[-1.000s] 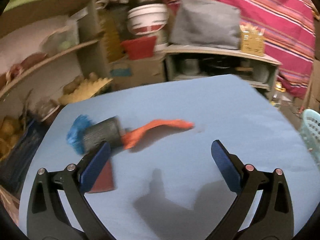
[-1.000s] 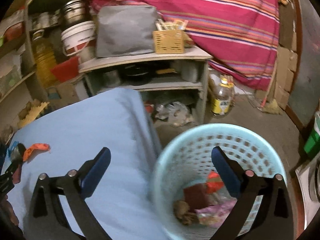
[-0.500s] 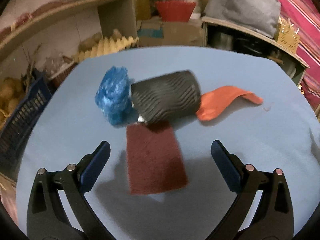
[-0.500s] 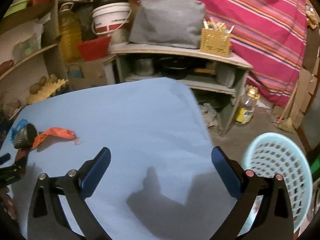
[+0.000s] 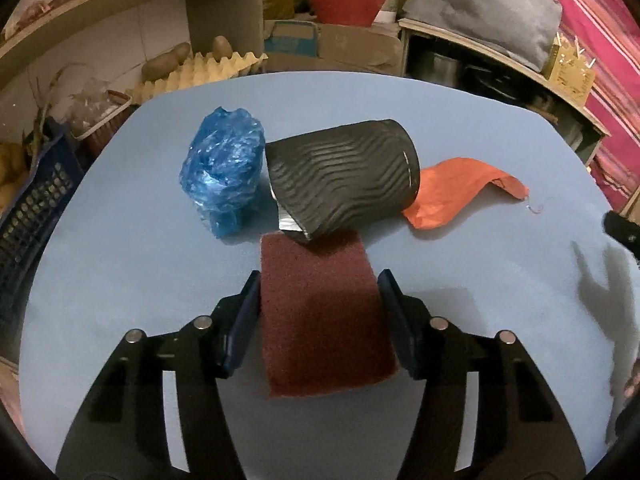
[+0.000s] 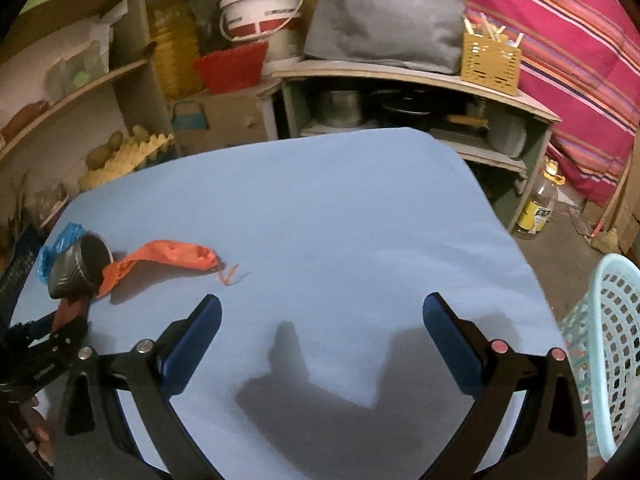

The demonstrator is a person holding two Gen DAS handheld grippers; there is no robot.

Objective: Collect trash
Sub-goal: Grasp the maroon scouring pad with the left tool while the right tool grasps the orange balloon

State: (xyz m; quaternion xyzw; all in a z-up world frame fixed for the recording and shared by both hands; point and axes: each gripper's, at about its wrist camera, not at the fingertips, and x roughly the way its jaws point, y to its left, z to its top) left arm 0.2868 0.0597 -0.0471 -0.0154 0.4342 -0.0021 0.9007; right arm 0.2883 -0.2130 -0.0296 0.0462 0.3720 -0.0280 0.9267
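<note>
A dark red scouring pad (image 5: 320,312) lies flat on the blue table (image 5: 480,280). My left gripper (image 5: 319,292) has closed in on it, one pad against each long side. Behind it lie a black ribbed cup (image 5: 344,178) on its side, a crumpled blue plastic bag (image 5: 224,168) and an orange wrapper (image 5: 456,190). In the right wrist view my right gripper (image 6: 322,320) is open and empty over bare table; the cup (image 6: 80,266), orange wrapper (image 6: 168,256) and left gripper (image 6: 44,344) show at far left.
A light blue mesh basket (image 6: 608,344) stands off the table's right edge. Shelves with pots, a white bucket (image 6: 260,8) and a yellow egg tray (image 5: 200,72) stand behind the table. A dark blue crate (image 5: 28,216) sits at the left.
My left gripper moved forward and down over the scouring pad and narrowed onto its sides. My right gripper swung left, from above the basket to over the table.
</note>
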